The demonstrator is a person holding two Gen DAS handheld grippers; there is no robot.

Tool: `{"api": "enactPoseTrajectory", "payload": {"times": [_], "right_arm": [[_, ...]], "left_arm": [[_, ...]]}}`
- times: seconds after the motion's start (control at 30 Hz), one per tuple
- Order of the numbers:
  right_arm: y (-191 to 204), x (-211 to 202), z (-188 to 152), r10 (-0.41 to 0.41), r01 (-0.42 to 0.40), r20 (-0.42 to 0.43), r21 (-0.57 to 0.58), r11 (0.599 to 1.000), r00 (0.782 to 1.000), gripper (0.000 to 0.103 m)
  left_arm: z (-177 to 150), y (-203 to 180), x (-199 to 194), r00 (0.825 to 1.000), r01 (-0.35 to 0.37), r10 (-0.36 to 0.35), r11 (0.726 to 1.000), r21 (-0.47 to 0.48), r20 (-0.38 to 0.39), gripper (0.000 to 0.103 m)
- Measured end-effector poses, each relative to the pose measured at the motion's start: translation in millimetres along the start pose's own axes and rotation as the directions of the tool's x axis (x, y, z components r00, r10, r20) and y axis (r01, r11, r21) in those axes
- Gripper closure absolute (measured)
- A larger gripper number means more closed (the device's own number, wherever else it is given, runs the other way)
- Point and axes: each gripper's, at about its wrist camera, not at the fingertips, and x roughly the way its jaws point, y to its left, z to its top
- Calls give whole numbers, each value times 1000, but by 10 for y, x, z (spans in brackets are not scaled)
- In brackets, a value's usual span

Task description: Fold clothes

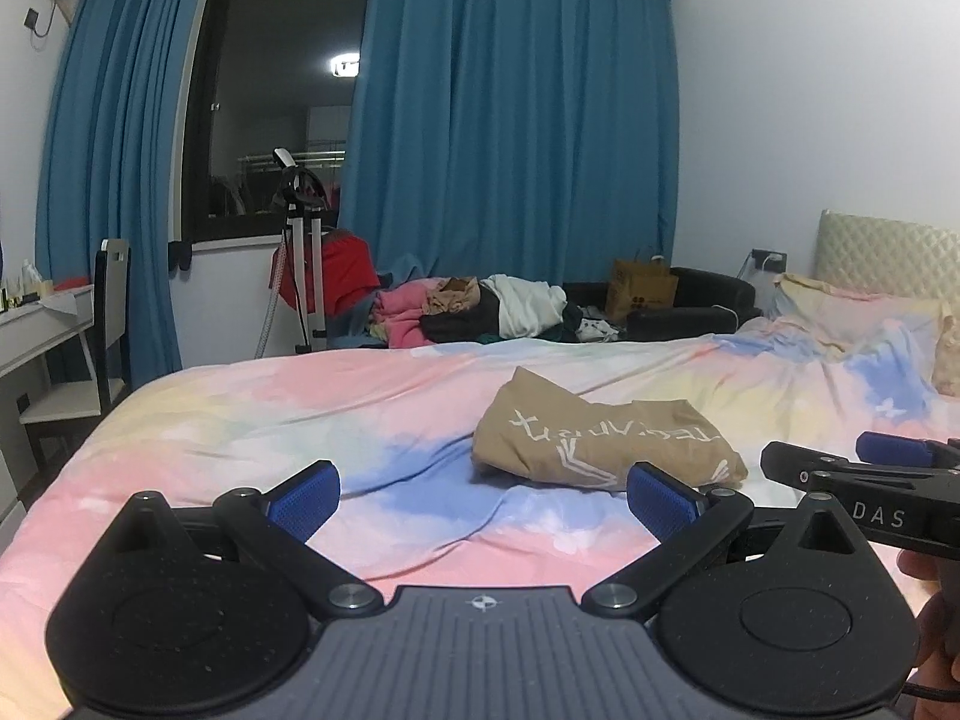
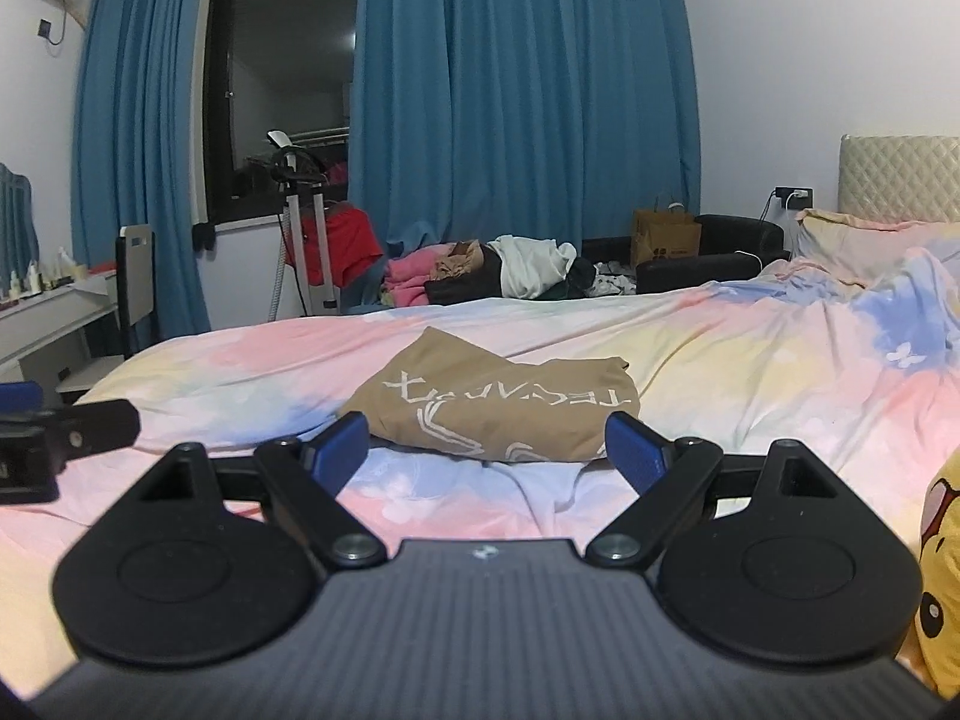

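Both grippers, left gripper (image 1: 483,501) and right gripper (image 2: 486,450), hover with jaws spread and empty; tan garment (image 2: 498,405) lies folded compactly on bed (image 2: 750,372).

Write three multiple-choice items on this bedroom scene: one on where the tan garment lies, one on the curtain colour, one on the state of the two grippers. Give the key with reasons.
1. Where does the tan garment lie?
A. On the bedspread
B. On the chair
C. In the paper bag

2. What colour are the curtains?
A. Red
B. Blue
C. White

3. What state are the left gripper and right gripper in?
A. Both shut on the garment
B. One open, one shut
C. Both open and empty

Key:
1 A, it rests folded on the pastel cover in front of both grippers.
2 B, blue drapes flank the dark window.
3 C, each gripper's blue pads stand wide apart with only bedding showing between them.
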Motion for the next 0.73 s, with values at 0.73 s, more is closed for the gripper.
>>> {"api": "enactPoseTrajectory", "payload": {"times": [0.73], "right_arm": [[41, 12, -8, -1, 1, -11, 3, 1000, 1000, 16]], "left_arm": [[0, -23, 64, 999, -28, 28, 1000, 3, -15, 0]]}}
